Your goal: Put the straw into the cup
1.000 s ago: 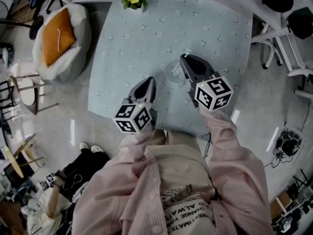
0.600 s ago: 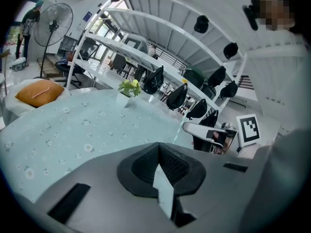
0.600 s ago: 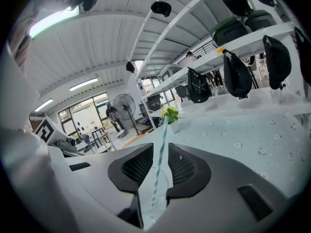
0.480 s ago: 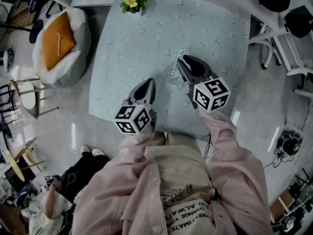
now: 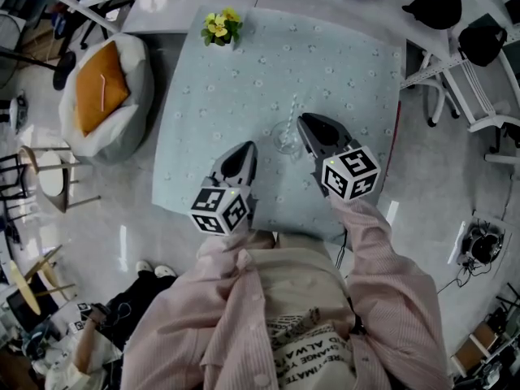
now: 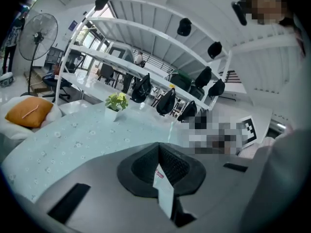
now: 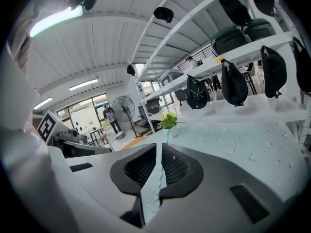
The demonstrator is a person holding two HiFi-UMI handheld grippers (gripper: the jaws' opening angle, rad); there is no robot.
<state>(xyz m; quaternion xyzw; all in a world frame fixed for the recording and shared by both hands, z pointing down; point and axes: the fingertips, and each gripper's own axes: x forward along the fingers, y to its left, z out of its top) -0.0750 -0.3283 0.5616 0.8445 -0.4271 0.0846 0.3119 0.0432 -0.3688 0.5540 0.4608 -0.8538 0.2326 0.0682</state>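
A clear stemmed glass cup stands near the front of the table. A pale striped straw rises steeply just above it; I cannot tell whether its lower end is inside the cup. My right gripper sits beside the cup on its right. In the right gripper view, the straw runs along the seam of its shut jaws. My left gripper hovers front-left of the cup, apart from it, shut on a scrap of white paper wrapper. The straw shows upright beyond it.
A small pot of yellow flowers stands at the table's far left corner. A grey beanbag with an orange cushion lies on the floor to the left. White chairs and shelving stand to the right.
The head view has shifted, so the table sits lower in frame. The right gripper stays beside the cup, and the straw now shows more plainly above the glass. The left gripper has hardly moved.
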